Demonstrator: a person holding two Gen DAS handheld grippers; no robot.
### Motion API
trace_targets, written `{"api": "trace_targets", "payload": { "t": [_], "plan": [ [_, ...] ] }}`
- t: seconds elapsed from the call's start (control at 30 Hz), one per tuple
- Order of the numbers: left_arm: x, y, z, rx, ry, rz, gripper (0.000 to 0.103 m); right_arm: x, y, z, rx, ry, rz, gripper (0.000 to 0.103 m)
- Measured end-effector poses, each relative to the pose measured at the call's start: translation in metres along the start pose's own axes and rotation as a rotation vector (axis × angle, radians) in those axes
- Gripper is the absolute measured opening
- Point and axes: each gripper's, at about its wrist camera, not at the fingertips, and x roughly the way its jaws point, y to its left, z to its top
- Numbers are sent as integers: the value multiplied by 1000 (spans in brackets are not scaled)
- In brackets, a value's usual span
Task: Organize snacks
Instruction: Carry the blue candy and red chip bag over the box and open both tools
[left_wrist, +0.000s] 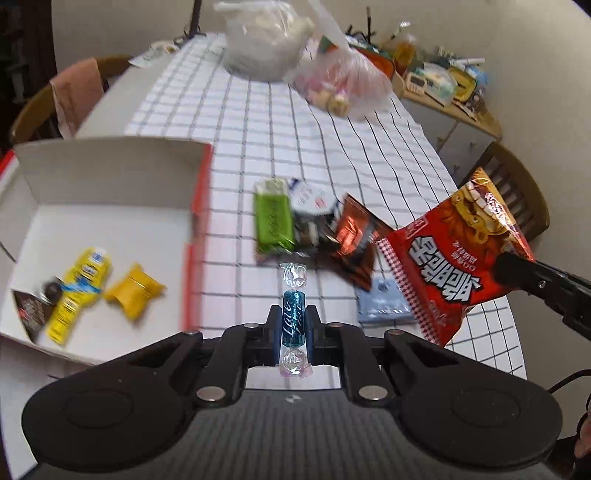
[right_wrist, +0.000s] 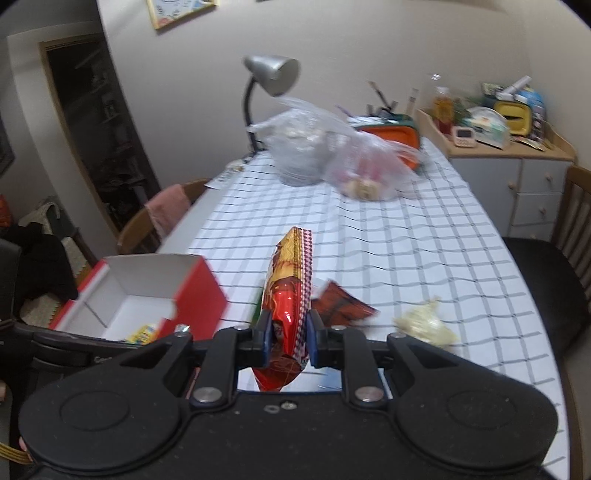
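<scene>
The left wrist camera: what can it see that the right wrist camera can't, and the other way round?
Only the left view shows the blue candy clamped in the left jaws, the green packet and the yellow snacks in the box. Only the right view shows the lamp and a pale wrapped snack. Both show the red bag in the right jaws, the box, the checked cloth and the plastic bags.

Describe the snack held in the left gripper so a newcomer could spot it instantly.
Start at the checked tablecloth, just right of the open red box. There the left gripper pinches a small blue twist-wrapped candy. Unlike the flat packets beyond it, it is slim, with clear crinkled ends.
</scene>
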Motion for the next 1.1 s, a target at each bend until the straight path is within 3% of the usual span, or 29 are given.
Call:
{"api": "trace_targets", "payload": {
  "t": [0.3,0.6,1.1],
  "plan": [
    [-33,58,20,-13,-74,45,12,30,71,16,-58,-4,80,17],
    [-49,118,30,-36,-104,117,12,76,126,16,-75,59,138,17],
    [-30,199,29,-51,-41,232,12,159,163,-14,-30,201,176,17]
  ]
}}
